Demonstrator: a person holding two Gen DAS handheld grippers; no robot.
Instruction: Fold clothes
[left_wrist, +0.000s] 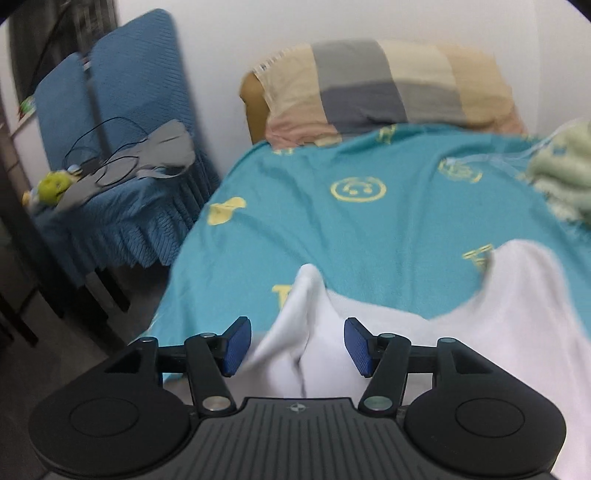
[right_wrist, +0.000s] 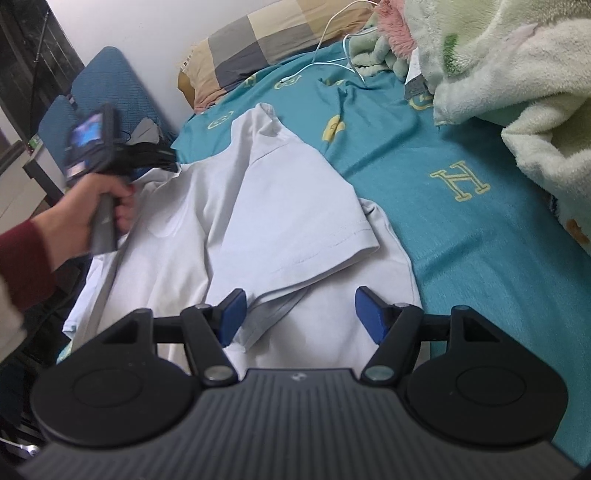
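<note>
A white T-shirt (right_wrist: 280, 206) lies on the teal bed sheet (right_wrist: 461, 229), one sleeve folded over its body. In the left wrist view the shirt (left_wrist: 461, 332) fills the lower right, with a raised fold of cloth between my left gripper's open blue pads. My left gripper (left_wrist: 297, 347) is open just above that fold. It also shows in the right wrist view (right_wrist: 110, 147), held in a hand at the shirt's left edge. My right gripper (right_wrist: 300, 315) is open over the shirt's near part, by the sleeve hem, holding nothing.
A striped pillow (left_wrist: 388, 85) lies at the head of the bed. A fluffy green-white blanket (right_wrist: 517, 74) is heaped at the right, with a white cable (right_wrist: 332, 48) beside it. A blue-covered chair (left_wrist: 122, 122) with grey cloth and cables stands left of the bed.
</note>
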